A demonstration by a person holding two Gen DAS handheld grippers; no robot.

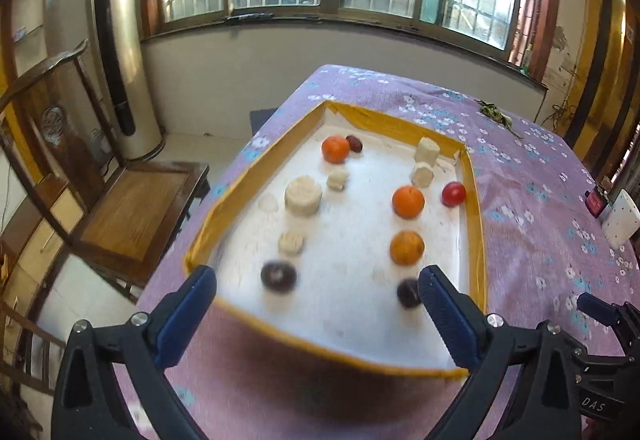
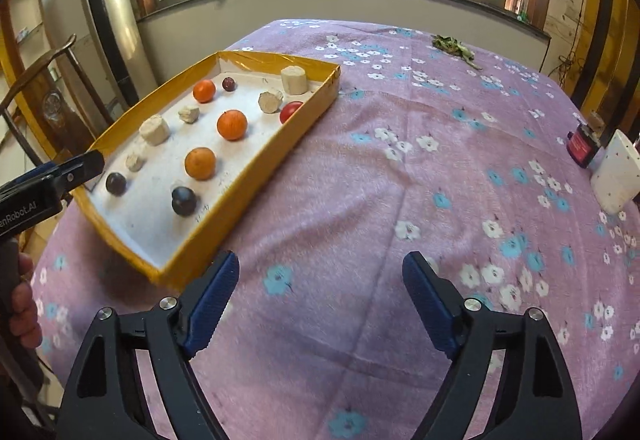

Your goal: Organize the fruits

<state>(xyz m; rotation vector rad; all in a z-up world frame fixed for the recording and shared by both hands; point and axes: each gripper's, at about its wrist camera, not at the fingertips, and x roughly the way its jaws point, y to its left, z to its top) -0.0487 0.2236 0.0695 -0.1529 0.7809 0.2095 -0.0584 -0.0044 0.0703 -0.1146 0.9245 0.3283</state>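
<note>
A yellow-rimmed tray (image 1: pixel 478 224) with a white floor lies on the purple flowered tablecloth; it also shows in the right wrist view (image 2: pixel 280 148). In it are three oranges (image 1: pixel 408 202) (image 2: pixel 232 125), dark plums (image 1: pixel 279 277) (image 2: pixel 183 201), a red tomato (image 1: pixel 453 194) and several pale cut cylinders (image 1: pixel 303 196). My left gripper (image 1: pixel 318 314) is open and empty, hovering over the tray's near end. My right gripper (image 2: pixel 320 298) is open and empty over bare cloth, right of the tray. The left gripper's tip (image 2: pixel 80 168) shows at the tray's left edge.
A white box (image 2: pixel 616 172) and a small red item (image 2: pixel 581 148) sit at the table's right edge. Green leaves (image 2: pixel 454 44) lie at the far side. A wooden chair (image 1: pixel 132 208) and a tall air conditioner (image 1: pixel 120 52) stand left of the table.
</note>
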